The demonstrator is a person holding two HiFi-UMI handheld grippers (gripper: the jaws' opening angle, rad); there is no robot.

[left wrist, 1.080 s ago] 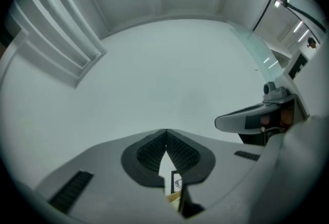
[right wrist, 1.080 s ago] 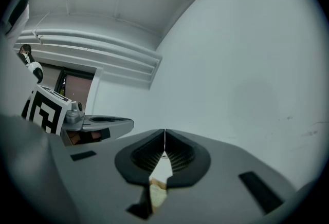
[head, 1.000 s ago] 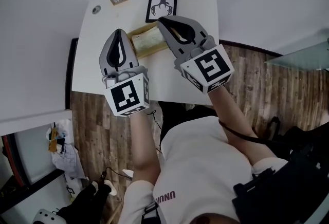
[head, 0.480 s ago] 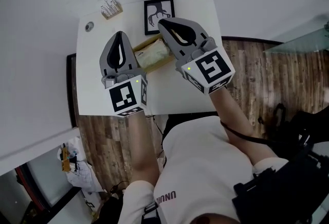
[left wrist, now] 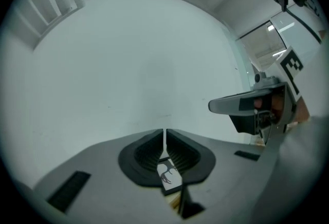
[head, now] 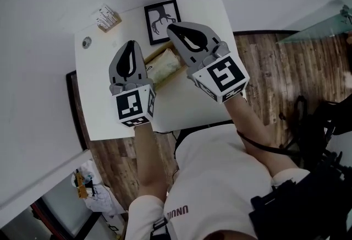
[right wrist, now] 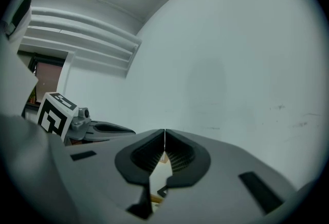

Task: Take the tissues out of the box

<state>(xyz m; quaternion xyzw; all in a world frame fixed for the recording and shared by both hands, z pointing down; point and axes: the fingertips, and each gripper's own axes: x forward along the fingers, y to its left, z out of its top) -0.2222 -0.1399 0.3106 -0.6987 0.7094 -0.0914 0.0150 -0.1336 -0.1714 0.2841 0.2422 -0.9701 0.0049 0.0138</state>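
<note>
Right now both tools are closed with nothing in them: the left gripper (left wrist: 164, 138) has its ribbed pads pressed together on empty air, and the right gripper (right wrist: 164, 141) is the same. In the head view the tissue box (head: 152, 54) lies on the white table (head: 181, 107), with the left gripper at its 9 o'clock and the right gripper at its 2 o'clock, both above it. The pale tissues (head: 165, 64) sit inside the box, apparently untouched.

The main risk is coming down with the jaws closed. Closed tips would likely press the tissues deeper or shove the box across the table rather than catch a sheet, so one tool needs to open first.

A second risk is the box itself. It looks light and nothing holds it down, so a pull on the tissues could lift or drag the whole box unless the other gripper steadies a wall.

Aim is also a concern: both gripper views look mostly at the bare wall, with only a sliver of the table showing under the jaws, so the descent has to be judged from the head view.

Lastly, the framed antler print (head: 163, 21) lies at 12 o'clock from the box, near the right gripper's tips, and a careless swing could knock it.
</note>
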